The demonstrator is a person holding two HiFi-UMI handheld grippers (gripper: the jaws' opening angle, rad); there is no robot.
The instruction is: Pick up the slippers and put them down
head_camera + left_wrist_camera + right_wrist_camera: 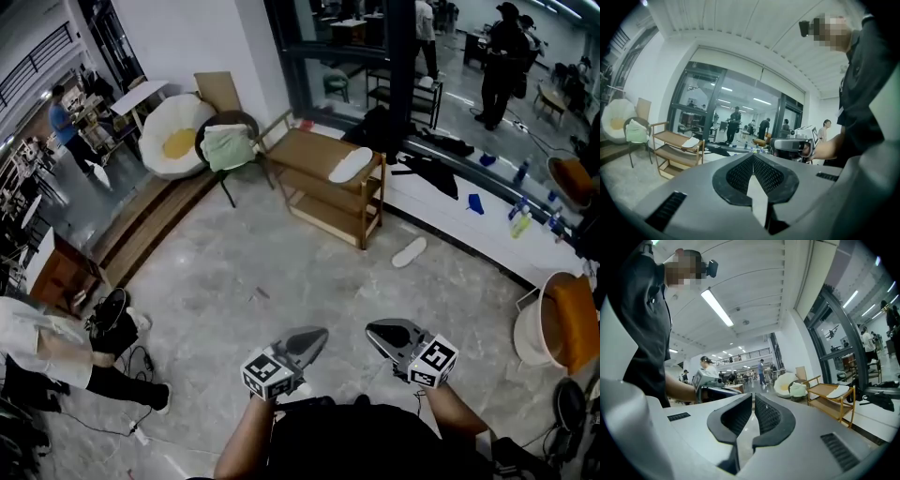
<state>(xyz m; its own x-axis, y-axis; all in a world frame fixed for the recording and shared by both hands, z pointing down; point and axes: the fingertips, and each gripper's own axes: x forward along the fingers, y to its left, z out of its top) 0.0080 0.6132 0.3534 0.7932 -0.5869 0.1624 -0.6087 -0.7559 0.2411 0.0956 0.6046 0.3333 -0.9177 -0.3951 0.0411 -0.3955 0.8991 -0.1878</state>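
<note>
Pale wood makes up the rack (305, 150) by the glass wall, and one white slipper (351, 165) lies flat on its top shelf, towards the right end. A second slipper (409, 252) lies on the grey stone floor (281, 281), just beside the rack's right front corner and near the raised white ledge that runs along the glass.

Both slippers are well apart from the tools. In the head view the left tool (315, 337) and the right tool (377, 330) hang side by side at the bottom of the frame, close to the person's body, with open floor between them and the rack. Each is held level and points roughly towards the rack — the shelf slipper shows small and distant in both gripper views, left of centre for the left tool and at the right edge for the right.

The left tool's jaws are closed, pads meeting at the tips, with nothing between them. The right tool's jaws are closed too — only a thin slit shows between the ribbed pads, and it holds nothing.

A dark chair (228, 145) with a green cushion stands left of the rack.
</note>
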